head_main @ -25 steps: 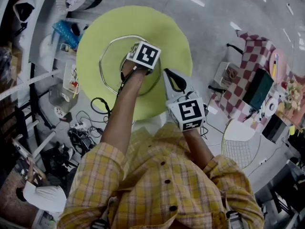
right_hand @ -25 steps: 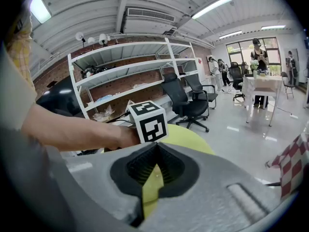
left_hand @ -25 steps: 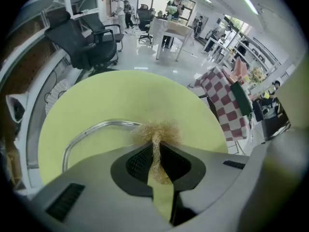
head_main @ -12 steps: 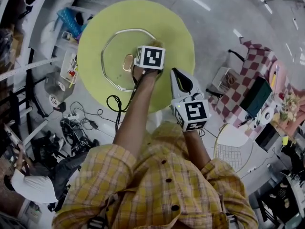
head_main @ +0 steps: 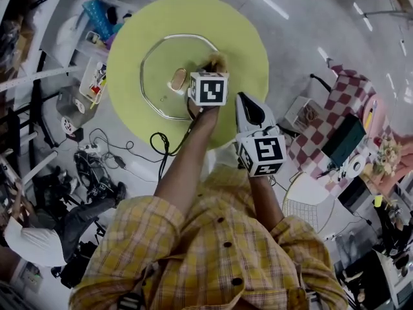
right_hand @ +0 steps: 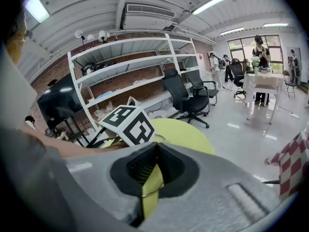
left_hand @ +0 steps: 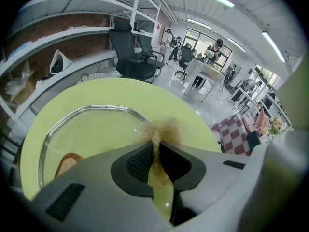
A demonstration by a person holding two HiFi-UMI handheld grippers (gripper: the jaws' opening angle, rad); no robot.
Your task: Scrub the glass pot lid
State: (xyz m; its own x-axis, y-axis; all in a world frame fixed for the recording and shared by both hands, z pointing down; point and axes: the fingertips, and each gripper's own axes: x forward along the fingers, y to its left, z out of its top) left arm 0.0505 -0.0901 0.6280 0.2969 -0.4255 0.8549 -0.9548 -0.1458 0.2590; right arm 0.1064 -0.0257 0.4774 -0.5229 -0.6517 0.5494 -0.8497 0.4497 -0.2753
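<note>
The glass pot lid (head_main: 161,82) with a metal rim lies flat on the round yellow-green table (head_main: 245,37); its tan handle (head_main: 177,79) shows at the centre. My left gripper (head_main: 215,64) is at the lid's right rim, shut on a tan fibrous scrubber (head_main: 218,62). In the left gripper view the scrubber (left_hand: 161,128) sticks out of the left gripper (left_hand: 155,141), just past the lid (left_hand: 91,129) and its handle (left_hand: 67,163). My right gripper (head_main: 248,105) hovers by the table's near right edge, off the lid. The right gripper (right_hand: 155,146) is shut and holds nothing.
A table with a checked cloth (head_main: 335,121) stands to the right and a wire chair (head_main: 310,205) near my right side. Shelves and boxes line the left, with cables (head_main: 110,160) on the floor. Black office chairs (left_hand: 130,47) stand beyond the round table.
My left gripper has carried the scrubber from over the lid's middle to its right rim, which uncovered the handle. The right gripper has kept its place beside the table edge.
</note>
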